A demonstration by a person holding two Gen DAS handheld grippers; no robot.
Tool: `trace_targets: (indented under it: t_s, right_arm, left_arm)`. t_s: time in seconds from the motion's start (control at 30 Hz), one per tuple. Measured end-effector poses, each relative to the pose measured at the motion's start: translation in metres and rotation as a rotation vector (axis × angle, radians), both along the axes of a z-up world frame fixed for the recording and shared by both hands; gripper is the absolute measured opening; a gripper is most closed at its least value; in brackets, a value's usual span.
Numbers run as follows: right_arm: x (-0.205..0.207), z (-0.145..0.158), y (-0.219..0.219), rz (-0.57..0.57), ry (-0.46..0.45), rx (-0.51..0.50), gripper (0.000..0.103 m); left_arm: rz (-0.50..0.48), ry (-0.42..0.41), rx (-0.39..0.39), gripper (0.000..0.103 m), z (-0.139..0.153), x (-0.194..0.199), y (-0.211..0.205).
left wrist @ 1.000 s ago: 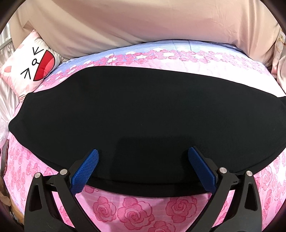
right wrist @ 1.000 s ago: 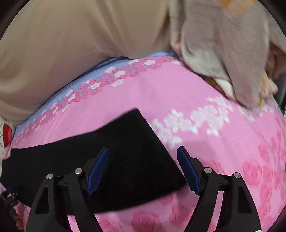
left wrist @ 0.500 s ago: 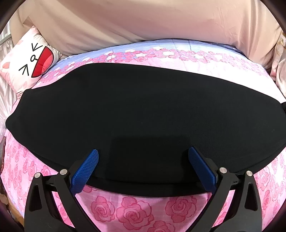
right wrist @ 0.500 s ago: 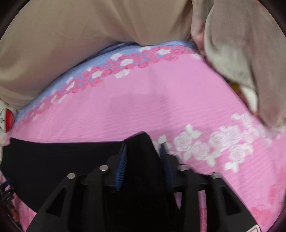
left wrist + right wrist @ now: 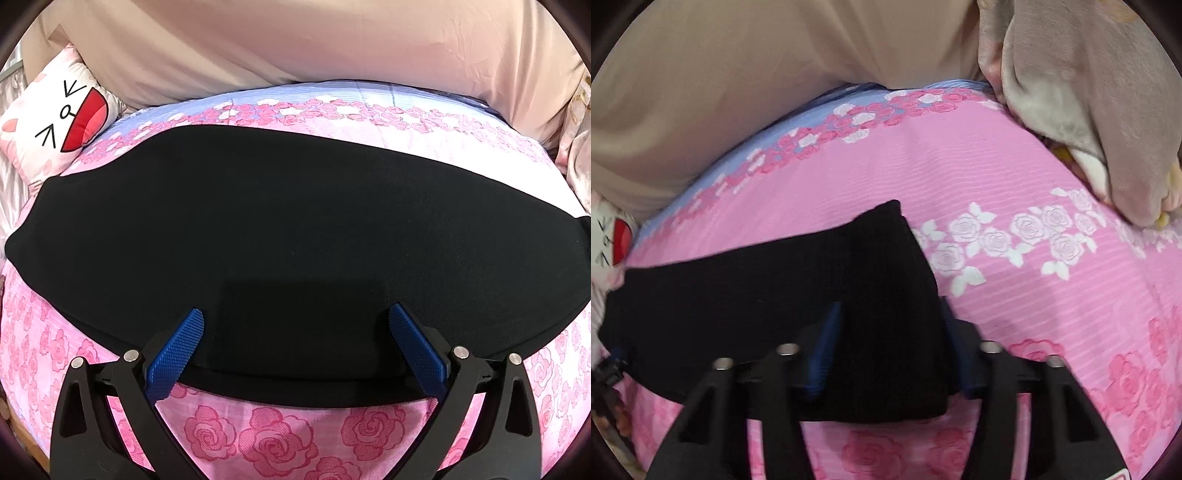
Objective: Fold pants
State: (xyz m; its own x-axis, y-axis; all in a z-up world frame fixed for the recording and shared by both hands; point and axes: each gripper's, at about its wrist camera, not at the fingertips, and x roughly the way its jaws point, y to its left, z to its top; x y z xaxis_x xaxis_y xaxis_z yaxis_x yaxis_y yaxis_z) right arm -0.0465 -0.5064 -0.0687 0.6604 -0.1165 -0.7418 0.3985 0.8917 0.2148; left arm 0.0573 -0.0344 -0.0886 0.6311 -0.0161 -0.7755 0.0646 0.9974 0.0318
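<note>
2 claws | right claw (image 5: 890,332) closing on pants (image 5: 775,295) end

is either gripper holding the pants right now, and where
The right gripper pinches the black pants at their right end; its jaws have just been closing. The left gripper is open, holding nothing.

The right gripper (image 5: 892,332) closed its wide-spread jaws onto the end of the pants (image 5: 768,295), bunching the cloth between them.

Bright, even light; fisheye-warped, right view blurred
</note>
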Motion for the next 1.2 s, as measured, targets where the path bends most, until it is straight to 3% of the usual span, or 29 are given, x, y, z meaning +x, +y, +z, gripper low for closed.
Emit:
trace_targets:
  t_s: [0.03,0.17,0.4,0.57,0.67,0.77,0.87,0.93,1.03,1.13,1.2]
  right_arm:
    - [-0.002,0.001,0.000,0.005,-0.017,0.035,0.019]
    - [-0.008,0.026,0.023,0.046,-0.130,0.155,0.016]
    - [0.039,0.087,0.131,0.328,-0.253,0.313,0.016]
    - [0.119,0.088,0.237,0.524,-0.217,0.354,0.016]
    - [0.165,0.073,0.298,0.612,-0.157,0.380,0.016]
    - [0.204,0.045,0.361,0.697,-0.050,0.344,0.017]
    - [0.222,0.009,0.404,0.740,0.077,0.291,0.031]
    - [0.220,0.004,0.409,0.737,0.070,0.287,0.038]
    - [0.197,0.031,0.394,0.705,0.022,0.313,0.061]
    - [0.147,0.073,0.347,0.596,-0.098,0.215,0.088]
    - [0.122,0.082,0.313,0.521,-0.113,0.157,0.088]
  left_arm:
    - [0.000,0.001,-0.009,0.098,0.000,0.000,0.001]
    - [-0.003,-0.002,-0.048,0.098,0.000,-0.001,0.007]
    - [-0.015,-0.024,-0.159,0.098,0.003,-0.005,0.023]
    - [-0.003,-0.074,-0.278,0.098,0.009,-0.017,0.049]
    - [0.023,-0.106,-0.287,0.098,0.013,-0.026,0.071]
    - [0.049,-0.138,-0.266,0.098,0.015,-0.032,0.096]
    - [0.103,-0.131,-0.329,0.098,0.010,-0.032,0.127]
    - [0.144,-0.124,-0.413,0.098,0.006,-0.030,0.147]
    - [0.176,-0.116,-0.492,0.098,0.001,-0.029,0.163]
    - [0.169,-0.117,-0.499,0.098,0.002,-0.029,0.163]
    - [0.154,-0.122,-0.478,0.098,0.003,-0.030,0.160]
